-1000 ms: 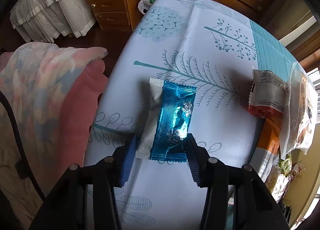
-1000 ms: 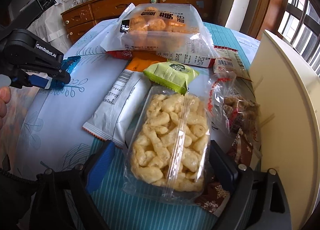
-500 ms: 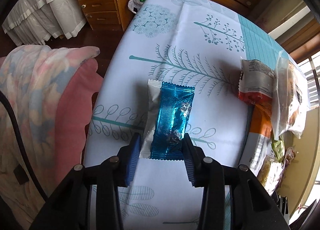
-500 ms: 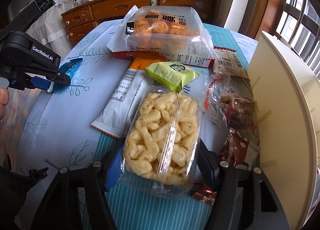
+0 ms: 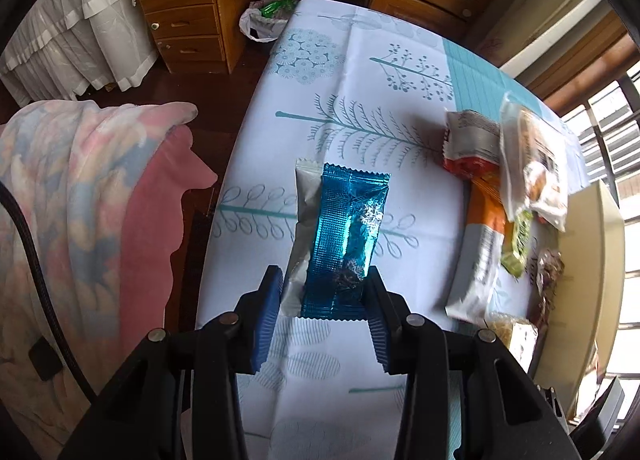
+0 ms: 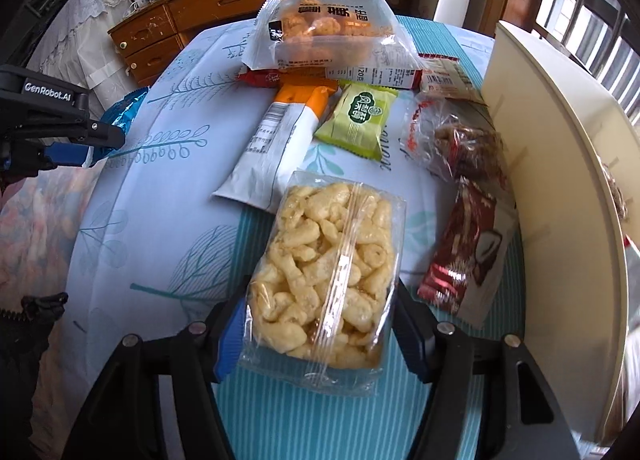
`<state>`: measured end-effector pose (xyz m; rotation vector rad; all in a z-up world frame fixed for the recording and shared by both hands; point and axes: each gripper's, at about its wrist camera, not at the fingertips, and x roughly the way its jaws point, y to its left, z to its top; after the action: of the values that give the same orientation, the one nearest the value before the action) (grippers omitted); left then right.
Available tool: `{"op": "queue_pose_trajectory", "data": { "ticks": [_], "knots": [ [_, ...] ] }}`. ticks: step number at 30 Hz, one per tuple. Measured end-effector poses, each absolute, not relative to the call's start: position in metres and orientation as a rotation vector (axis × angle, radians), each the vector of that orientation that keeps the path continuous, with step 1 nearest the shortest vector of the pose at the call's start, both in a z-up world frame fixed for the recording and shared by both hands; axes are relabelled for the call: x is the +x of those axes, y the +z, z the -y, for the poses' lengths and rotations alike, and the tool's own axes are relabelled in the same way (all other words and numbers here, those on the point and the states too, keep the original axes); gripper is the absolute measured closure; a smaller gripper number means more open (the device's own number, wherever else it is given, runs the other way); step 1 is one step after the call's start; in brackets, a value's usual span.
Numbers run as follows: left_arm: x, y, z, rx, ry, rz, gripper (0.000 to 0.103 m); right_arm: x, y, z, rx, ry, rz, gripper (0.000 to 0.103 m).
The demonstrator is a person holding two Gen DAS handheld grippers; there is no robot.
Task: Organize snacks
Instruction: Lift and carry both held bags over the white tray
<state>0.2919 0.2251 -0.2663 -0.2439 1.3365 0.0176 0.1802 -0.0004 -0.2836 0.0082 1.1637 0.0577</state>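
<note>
My left gripper (image 5: 324,280) is shut on a shiny blue snack packet (image 5: 348,227) and a white packet (image 5: 306,195) tucked beside it. Both hang a little above the tablecloth. The right wrist view shows that gripper (image 6: 92,139) at the far left, with the blue packet (image 6: 124,111) sticking out past it. My right gripper (image 6: 320,300) is shut on a clear bag of pale puffed snacks (image 6: 328,260), its pads pressing the bag's two sides near the table's front.
More snacks lie on the table (image 6: 160,199): a big clear bag of fried pieces (image 6: 328,31), a white and orange packet (image 6: 276,139), a green packet (image 6: 360,119), a brown candy bag (image 6: 460,139), a red packet (image 6: 464,256). A cream box wall (image 6: 560,179) stands right.
The left gripper has risen with the blue and white packets. The right jaws have closed from wide apart onto the puffed-snack bag and moved it a little.
</note>
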Motion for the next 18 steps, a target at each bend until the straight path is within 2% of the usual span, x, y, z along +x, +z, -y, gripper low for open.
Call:
{"op": "queue_pose_trajectory", "data": {
  "ticks": [18],
  "knots": [
    [0.229,-0.2,-0.193,-0.2,-0.233,-1.231,0.064,0.116,-0.226,0.014,-0.012,0.063,-1.101,0.039]
  ]
}}
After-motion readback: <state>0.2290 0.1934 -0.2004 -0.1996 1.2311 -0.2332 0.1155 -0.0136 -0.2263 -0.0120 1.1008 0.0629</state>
